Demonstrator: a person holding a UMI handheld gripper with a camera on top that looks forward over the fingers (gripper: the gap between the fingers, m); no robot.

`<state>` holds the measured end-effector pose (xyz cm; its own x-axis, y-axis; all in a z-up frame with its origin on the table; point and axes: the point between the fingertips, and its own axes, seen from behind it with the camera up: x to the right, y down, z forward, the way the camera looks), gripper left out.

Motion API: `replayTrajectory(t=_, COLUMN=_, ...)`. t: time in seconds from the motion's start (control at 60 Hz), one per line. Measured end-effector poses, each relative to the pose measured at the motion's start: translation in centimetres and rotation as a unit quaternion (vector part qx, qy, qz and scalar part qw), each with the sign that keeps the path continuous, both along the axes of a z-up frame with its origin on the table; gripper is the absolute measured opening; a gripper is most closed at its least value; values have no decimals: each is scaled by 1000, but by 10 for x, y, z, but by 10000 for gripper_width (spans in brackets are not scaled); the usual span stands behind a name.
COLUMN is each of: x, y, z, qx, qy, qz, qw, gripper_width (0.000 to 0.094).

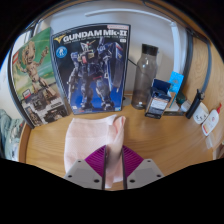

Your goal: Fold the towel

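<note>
A pale pink towel lies on the wooden table just ahead of my fingers. One edge of it is lifted and hangs down between the purple pads. My gripper is shut on that towel edge; both pads press against the cloth, which runs down between them. The rest of the towel spreads flat to the left and ahead.
Two model-kit boxes stand against the wall beyond the towel: a Gundam box and a green one. A clear bottle, a blue-and-black item and white objects sit to the right.
</note>
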<state>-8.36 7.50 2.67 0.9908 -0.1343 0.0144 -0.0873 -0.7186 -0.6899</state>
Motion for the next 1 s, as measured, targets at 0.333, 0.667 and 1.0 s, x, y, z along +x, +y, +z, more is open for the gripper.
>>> replayTrajectory(t=0.333, x=-1, y=-26, z=111, qx=82, qy=52, qz=-1, qw=995, gripper_width=690)
replayTrajectory(t=0.667, x=38, y=-177, z=216, qx=136, qy=57, qz=32, qw=989, gripper_width=798)
replayTrajectory(t=1.0, x=97, y=-318, z=227, qx=136, qy=53, qz=44, qw=988, gripper_width=795)
